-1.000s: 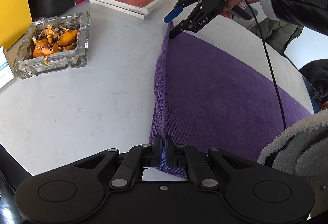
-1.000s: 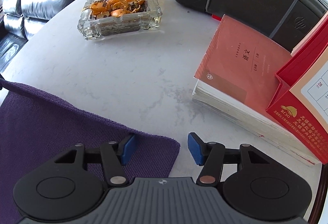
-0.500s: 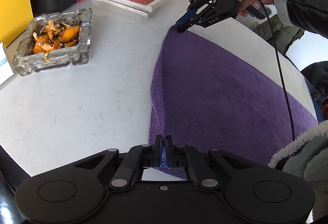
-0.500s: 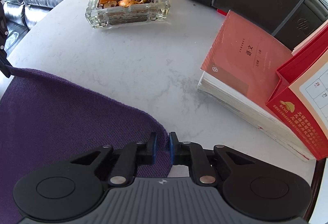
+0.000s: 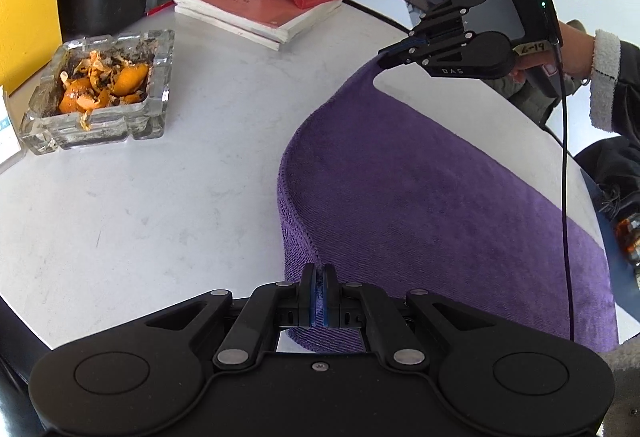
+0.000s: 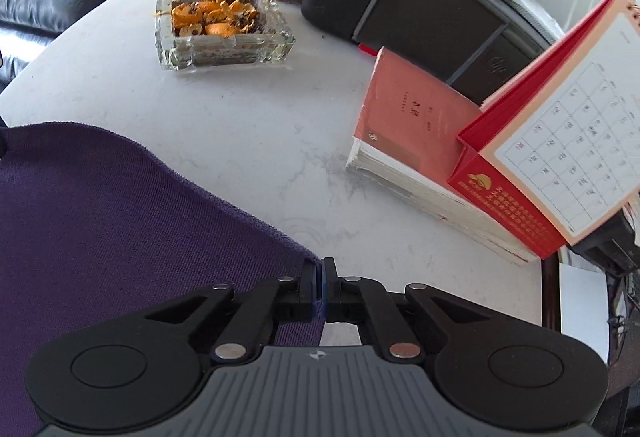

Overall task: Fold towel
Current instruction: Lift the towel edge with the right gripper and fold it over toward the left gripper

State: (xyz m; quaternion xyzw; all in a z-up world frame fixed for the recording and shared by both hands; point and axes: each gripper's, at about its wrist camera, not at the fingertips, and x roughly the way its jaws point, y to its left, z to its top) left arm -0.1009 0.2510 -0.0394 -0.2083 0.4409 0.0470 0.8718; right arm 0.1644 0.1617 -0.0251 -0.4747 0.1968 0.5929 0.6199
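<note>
Both corners are pinched, and the purple terry towel [image 5: 420, 205] is coming up off the white marble-look worktop [image 5: 160, 197]. The left gripper [image 5: 319, 293] has its jaws closed tight on the near corner, cloth squeezed between the blue pads. The right gripper [image 6: 321, 287] has its jaws clamped on the far corner; from the left wrist view you can see that corner drawn up into a peak, clear of the worktop, with the person's hand [image 5: 568, 49] behind the tool.

So the held edge runs from near to far along the towel's left side, one gripper at each end, and it sags in a curve between them. The rest of the cloth spreads away to the right, lying flat, its far-right end running off toward the worktop's rim. That is the relation that matters: the free body of the towel lies to the right of both sets of jaws, so by my reading the fold means carrying this lifted edge over to the right, both hands together, keeping the edge taut.

Clutter sits on the other side: a square glass ashtray [image 5: 100, 93] full of orange peel to the left, a stack of red-covered books [image 6: 420, 165] and a red desk calendar [image 6: 560, 157] at the far end, all apart from the cloth.
</note>
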